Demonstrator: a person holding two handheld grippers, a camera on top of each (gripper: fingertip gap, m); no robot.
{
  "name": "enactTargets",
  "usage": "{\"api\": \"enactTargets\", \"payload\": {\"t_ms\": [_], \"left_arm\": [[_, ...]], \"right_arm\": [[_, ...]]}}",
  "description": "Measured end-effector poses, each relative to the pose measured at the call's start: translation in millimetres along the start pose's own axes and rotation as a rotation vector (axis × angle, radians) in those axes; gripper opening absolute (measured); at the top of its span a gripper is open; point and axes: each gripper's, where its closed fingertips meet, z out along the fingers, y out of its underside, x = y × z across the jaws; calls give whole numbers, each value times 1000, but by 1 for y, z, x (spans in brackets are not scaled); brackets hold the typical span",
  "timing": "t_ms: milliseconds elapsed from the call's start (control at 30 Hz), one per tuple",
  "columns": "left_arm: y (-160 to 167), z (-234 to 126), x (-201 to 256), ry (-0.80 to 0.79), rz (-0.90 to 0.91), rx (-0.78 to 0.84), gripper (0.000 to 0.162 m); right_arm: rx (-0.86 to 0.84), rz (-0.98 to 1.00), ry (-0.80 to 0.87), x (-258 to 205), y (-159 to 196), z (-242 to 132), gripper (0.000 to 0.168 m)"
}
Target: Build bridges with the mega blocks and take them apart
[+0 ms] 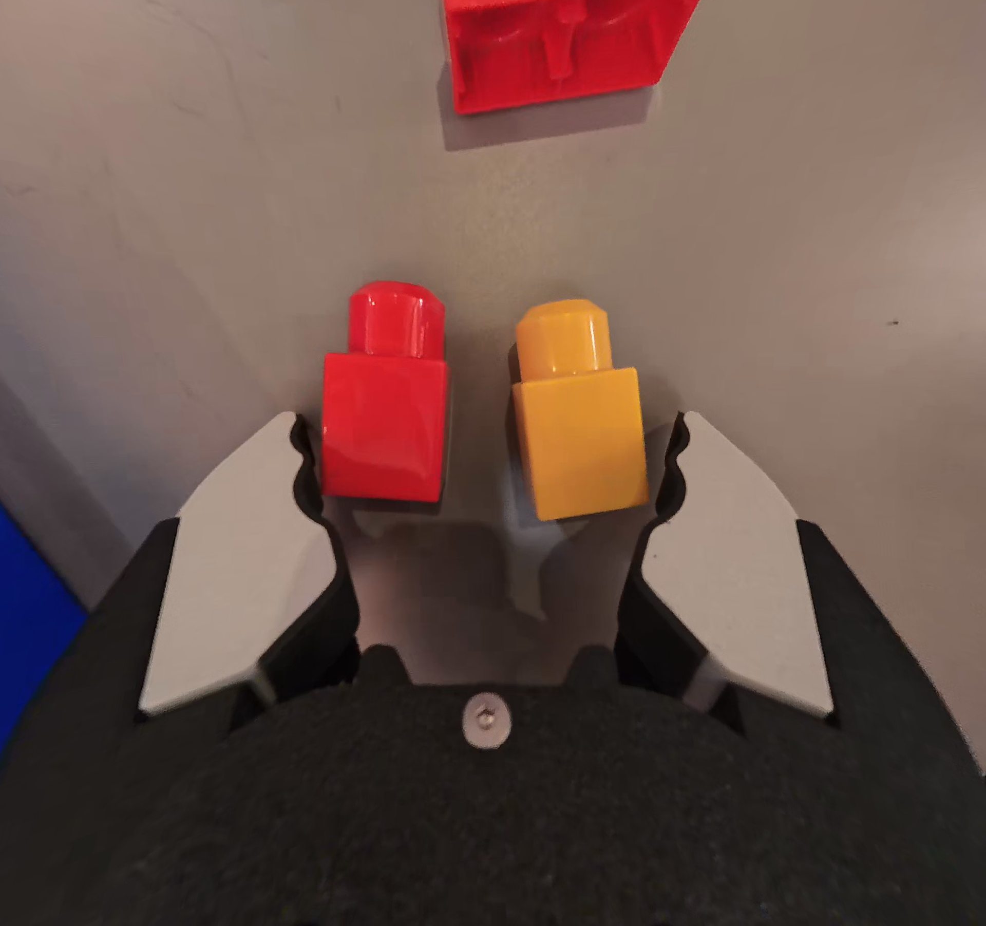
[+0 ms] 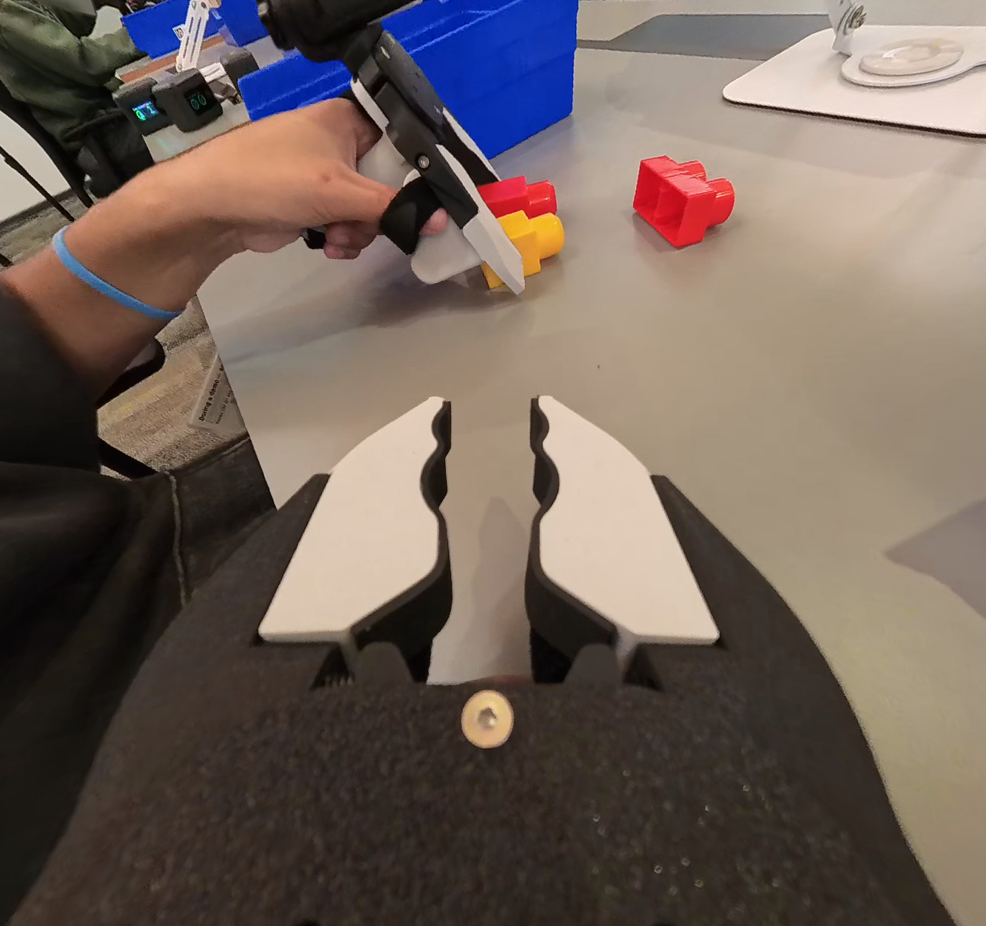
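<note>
In the left wrist view a small red one-stud block and a small yellow one-stud block lie on their sides next to each other on the grey table, studs pointing away. My left gripper is wide open, with one fingertip outside each block. A larger red two-stud block lies on its side farther ahead, its hollow underside facing me. In the right wrist view my right gripper is empty, its jaws a small gap apart, hovering over bare table well short of the blocks.
A person's hand holds the left gripper. A blue bin stands behind the blocks. A white stand base sits at the far right. The table's edge runs along the left. A blue patch shows at the lower left.
</note>
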Motion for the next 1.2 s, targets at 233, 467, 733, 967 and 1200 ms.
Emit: {"api": "enactTargets", "payload": {"t_ms": [233, 467, 733, 967, 1200], "left_arm": [[1, 0, -3, -6, 41, -55, 116], [1, -1, -6, -15, 48, -71, 106], [2, -1, -5, -11, 69, -76, 107], [1, -1, -7, -18, 64, -73, 98], [0, -1, -7, -19, 66, -72, 96]], "right_arm": [[0, 10, -6, 0, 0, 0, 28], [-5, 9, -6, 0, 1, 0, 28], [-9, 11, -11, -1, 2, 0, 28], [-10, 12, -13, -1, 2, 0, 28], [-13, 12, -14, -1, 2, 0, 28]]}}
